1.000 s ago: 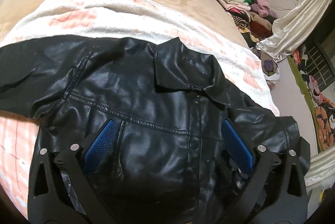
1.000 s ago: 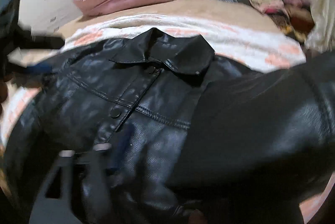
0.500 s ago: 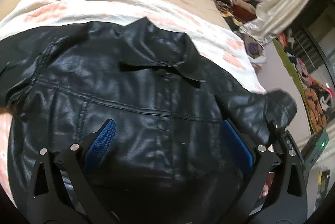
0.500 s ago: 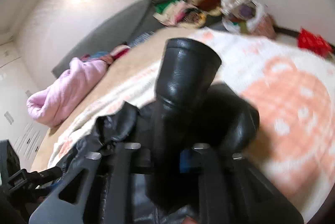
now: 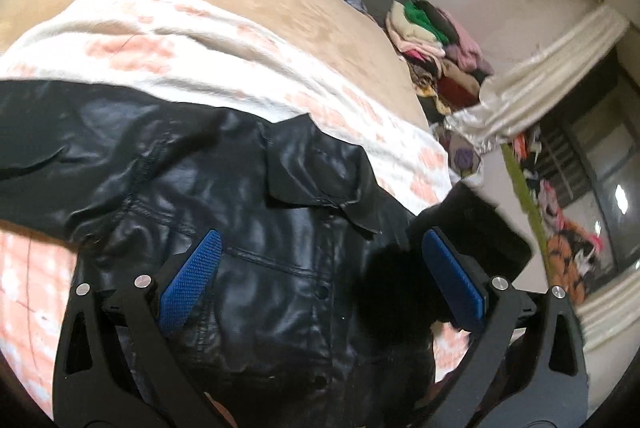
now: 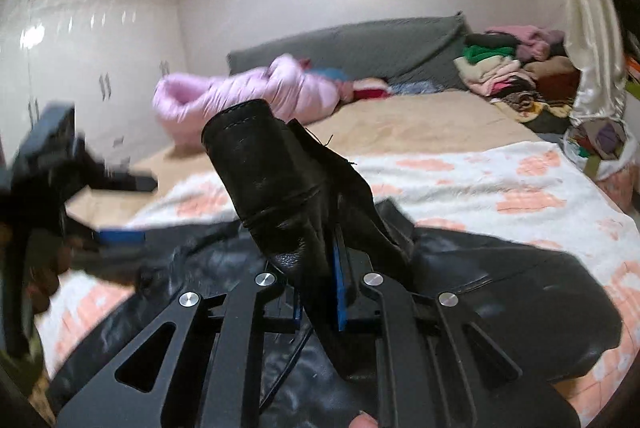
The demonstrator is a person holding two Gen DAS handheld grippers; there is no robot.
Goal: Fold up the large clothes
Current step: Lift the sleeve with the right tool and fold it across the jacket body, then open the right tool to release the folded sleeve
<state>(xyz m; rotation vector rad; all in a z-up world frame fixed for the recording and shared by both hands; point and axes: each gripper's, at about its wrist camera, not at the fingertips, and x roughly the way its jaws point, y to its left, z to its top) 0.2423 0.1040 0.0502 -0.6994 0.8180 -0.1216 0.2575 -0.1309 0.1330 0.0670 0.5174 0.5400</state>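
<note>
A black leather jacket [image 5: 248, 212] lies front up on a white and pink blanket [image 5: 168, 52] on the bed, collar toward the far side. My left gripper [image 5: 320, 268] is open and hovers over the jacket's chest, touching nothing that I can see. My right gripper [image 6: 320, 292] is shut on the jacket's sleeve [image 6: 272, 188] and holds its cuff end raised above the jacket body [image 6: 500, 288]. The raised sleeve also shows in the left wrist view [image 5: 472, 228] at the right. The left gripper shows blurred at the left of the right wrist view [image 6: 60, 196].
A pink puffer jacket [image 6: 248, 92] lies at the far end of the bed by a grey headboard [image 6: 360, 44]. A pile of folded clothes [image 6: 508, 68] stands at the far right. A cream curtain [image 5: 552, 68] hangs past the bed's right edge.
My right gripper has lifted the sleeve up off the bed and turned to face the headboard. My left gripper has drawn back a little over the jacket's chest and stays open.
</note>
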